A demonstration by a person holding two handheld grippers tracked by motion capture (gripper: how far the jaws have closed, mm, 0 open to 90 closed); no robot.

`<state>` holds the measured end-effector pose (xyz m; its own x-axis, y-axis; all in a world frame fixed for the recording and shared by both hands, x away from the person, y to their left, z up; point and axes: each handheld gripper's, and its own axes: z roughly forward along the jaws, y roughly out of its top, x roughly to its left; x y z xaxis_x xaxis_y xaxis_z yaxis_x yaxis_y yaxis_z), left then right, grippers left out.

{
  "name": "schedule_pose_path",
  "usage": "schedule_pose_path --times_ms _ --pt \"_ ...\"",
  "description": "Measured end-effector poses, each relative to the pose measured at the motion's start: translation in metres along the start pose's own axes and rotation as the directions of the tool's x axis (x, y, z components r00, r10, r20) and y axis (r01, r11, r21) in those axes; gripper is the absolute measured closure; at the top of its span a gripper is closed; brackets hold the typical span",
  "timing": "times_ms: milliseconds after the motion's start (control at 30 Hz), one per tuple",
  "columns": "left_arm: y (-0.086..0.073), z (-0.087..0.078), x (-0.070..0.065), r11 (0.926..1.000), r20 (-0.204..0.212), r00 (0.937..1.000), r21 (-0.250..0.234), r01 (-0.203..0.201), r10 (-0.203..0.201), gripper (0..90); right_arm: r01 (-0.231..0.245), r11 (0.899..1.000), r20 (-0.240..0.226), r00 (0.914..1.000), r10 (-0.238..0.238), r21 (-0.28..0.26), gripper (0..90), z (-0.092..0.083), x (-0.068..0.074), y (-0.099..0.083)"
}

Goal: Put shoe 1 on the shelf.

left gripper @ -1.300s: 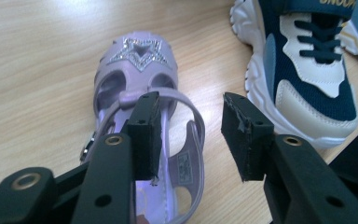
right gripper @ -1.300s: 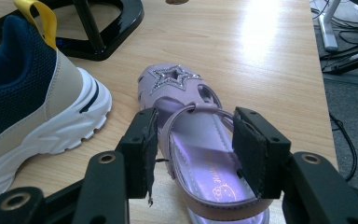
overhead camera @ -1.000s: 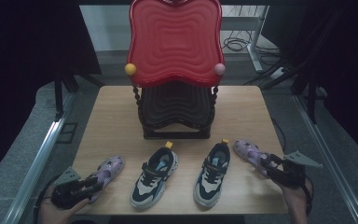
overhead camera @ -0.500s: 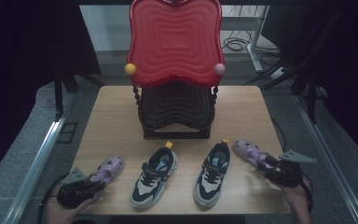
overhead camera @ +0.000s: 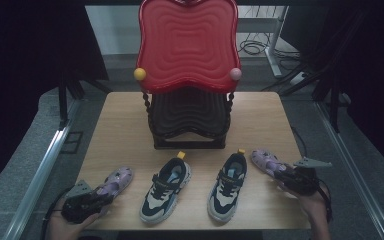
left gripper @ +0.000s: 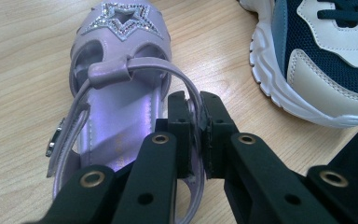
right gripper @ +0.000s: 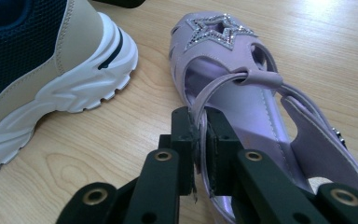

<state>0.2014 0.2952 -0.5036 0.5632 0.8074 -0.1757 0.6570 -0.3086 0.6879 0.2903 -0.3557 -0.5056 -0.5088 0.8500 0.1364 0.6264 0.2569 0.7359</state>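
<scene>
Sandals, two lilac ones, are sitting at the table's [overhead camera: 120,125] near corners, outside two navy sneakers under one red rack [overhead camera: 187,45]. Left gripper [left gripper: 193,128] is pinching the left sandal [left gripper: 121,93] strap; right gripper [right gripper: 198,140], jaws just closing, is pinching the right sandal [right gripper: 242,93] strap.

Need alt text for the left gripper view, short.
The left gripper is shut on the side strap of a purple sandal with a glitter star, lying on a wooden table. A navy-and-cream sneaker lies at upper right.
</scene>
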Motion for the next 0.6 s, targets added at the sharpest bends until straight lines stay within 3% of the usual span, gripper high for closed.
schedule_pose_path --times_ms 267,600 --pt "-0.0004 -0.001 0.0013 0.9997 -0.002 0.9997 -0.01 0.023 -0.023 85.0 -0.01 1.0 -0.013 0.9999 0.01 -0.015 84.4 0.0001 -0.0012 -0.0013" --pt "-0.0018 -0.0075 0.0055 0.9955 -0.011 0.9977 -0.069 0.066 -0.067 86.1 -0.035 0.998 0.002 0.9994 0.035 -0.058 84.6 -0.0025 -0.0009 -0.0006"
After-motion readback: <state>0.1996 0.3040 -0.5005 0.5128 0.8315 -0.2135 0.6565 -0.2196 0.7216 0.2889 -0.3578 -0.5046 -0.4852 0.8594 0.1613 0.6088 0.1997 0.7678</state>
